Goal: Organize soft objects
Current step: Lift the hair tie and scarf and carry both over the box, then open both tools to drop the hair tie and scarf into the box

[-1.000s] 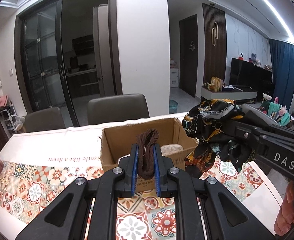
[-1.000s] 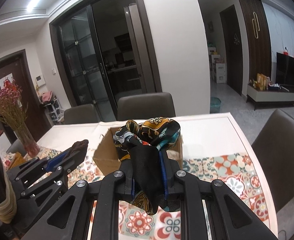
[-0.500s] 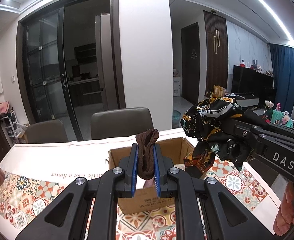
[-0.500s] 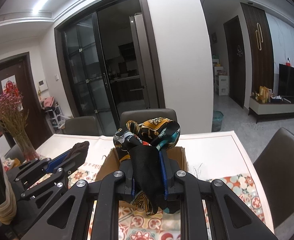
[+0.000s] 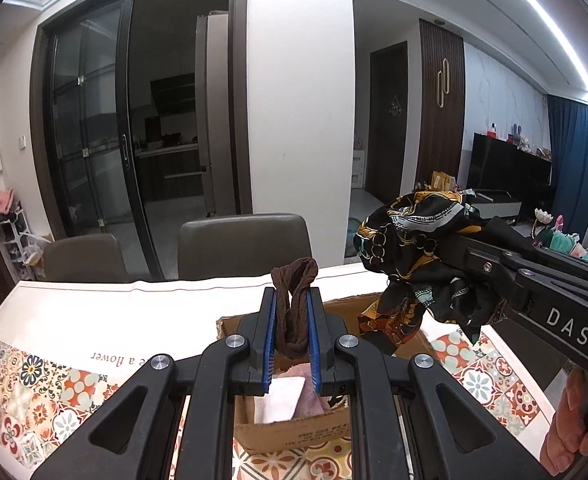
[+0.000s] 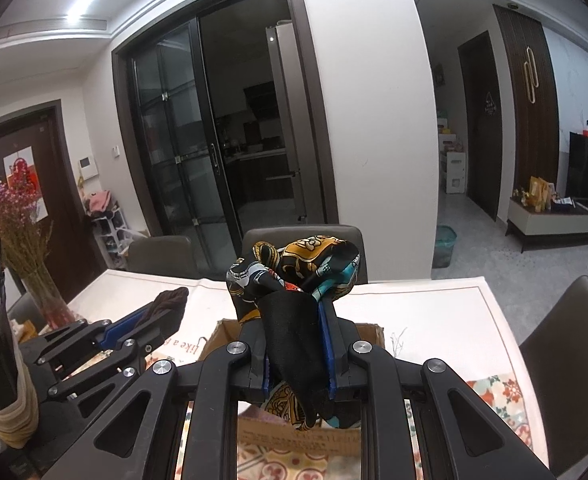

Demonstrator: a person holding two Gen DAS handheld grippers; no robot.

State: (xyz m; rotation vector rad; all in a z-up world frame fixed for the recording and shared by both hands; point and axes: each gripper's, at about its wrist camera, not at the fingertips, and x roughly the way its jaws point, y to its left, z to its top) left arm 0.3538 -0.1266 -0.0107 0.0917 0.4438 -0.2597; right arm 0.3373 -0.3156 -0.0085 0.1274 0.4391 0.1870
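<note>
My left gripper (image 5: pixel 291 300) is shut on a brown knitted sock (image 5: pixel 294 308) and holds it above the open cardboard box (image 5: pixel 294 436). It also shows in the right wrist view (image 6: pixel 161 312). My right gripper (image 6: pixel 298 320) is shut on a bunched black, gold and teal patterned scarf (image 6: pixel 298 264), whose tail hangs down into the box (image 6: pixel 294 436). The scarf also shows in the left wrist view (image 5: pixel 418 256), over the box's right side. A white cloth (image 5: pixel 281 400) and a pink-purple soft item (image 5: pixel 314 396) lie inside the box.
The box stands on a table with a patterned tile-print cloth (image 5: pixel 53 388). Grey chairs (image 5: pixel 241 244) line the far edge and another chair (image 6: pixel 574 360) stands at the right. A vase of dried flowers (image 6: pixel 25 248) stands at the table's left.
Both grippers have moved forward and over the box with their loads still held. The box now lies right under both, and its inside shows in the left wrist view.
</note>
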